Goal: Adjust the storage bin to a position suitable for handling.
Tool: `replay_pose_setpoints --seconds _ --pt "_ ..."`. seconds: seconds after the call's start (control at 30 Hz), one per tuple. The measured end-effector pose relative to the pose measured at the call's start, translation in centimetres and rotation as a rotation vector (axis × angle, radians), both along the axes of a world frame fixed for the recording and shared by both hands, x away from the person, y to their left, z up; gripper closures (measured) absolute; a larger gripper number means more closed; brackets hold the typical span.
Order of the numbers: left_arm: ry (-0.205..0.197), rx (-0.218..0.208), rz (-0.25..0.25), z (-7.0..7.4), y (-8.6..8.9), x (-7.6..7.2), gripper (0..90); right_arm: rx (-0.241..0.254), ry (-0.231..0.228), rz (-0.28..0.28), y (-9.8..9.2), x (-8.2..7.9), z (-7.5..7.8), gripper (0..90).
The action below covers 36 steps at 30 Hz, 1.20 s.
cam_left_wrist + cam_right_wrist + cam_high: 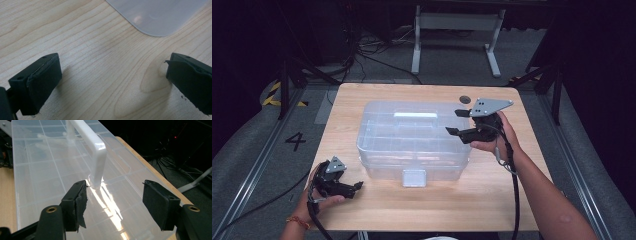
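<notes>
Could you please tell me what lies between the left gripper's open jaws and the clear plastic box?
Only bare wooden table: in the left gripper view, the left gripper faces the clear plastic box with nothing between.

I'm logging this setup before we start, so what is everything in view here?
storage box: one, clear plastic with a white handle on its lid and a latch at the front, middle of the table
table: one, light wood, centre of the high view
metal frame: one, white, on the floor beyond the table
floor marking: one black 4, left of the table
left gripper: one, black, open, near the table's front left
right gripper: one, black, open, at the box's right end
</notes>
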<state>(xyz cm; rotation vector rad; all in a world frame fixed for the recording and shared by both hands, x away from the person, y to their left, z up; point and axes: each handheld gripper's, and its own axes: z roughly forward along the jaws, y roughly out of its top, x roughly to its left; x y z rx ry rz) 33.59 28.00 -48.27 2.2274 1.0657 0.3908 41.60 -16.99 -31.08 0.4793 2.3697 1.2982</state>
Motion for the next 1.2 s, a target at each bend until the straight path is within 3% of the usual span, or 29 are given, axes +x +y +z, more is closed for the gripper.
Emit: replay_pose_setpoints --seconds 0.67,0.87,1.2 --pt "0.000 0.004 0.003 0.0 0.0 0.0 0.6 -0.061 0.006 0.070 3.4 0.6 0.2 38.3" --pt "0.004 -0.003 0.010 0.0 0.0 -0.1 0.7 -0.083 0.036 0.076 4.4 1.1 0.1 39.5" --pt "0.004 -0.004 0.009 0.0 0.0 -0.1 0.6 -0.111 0.026 0.095 5.4 0.9 0.4 50.3"
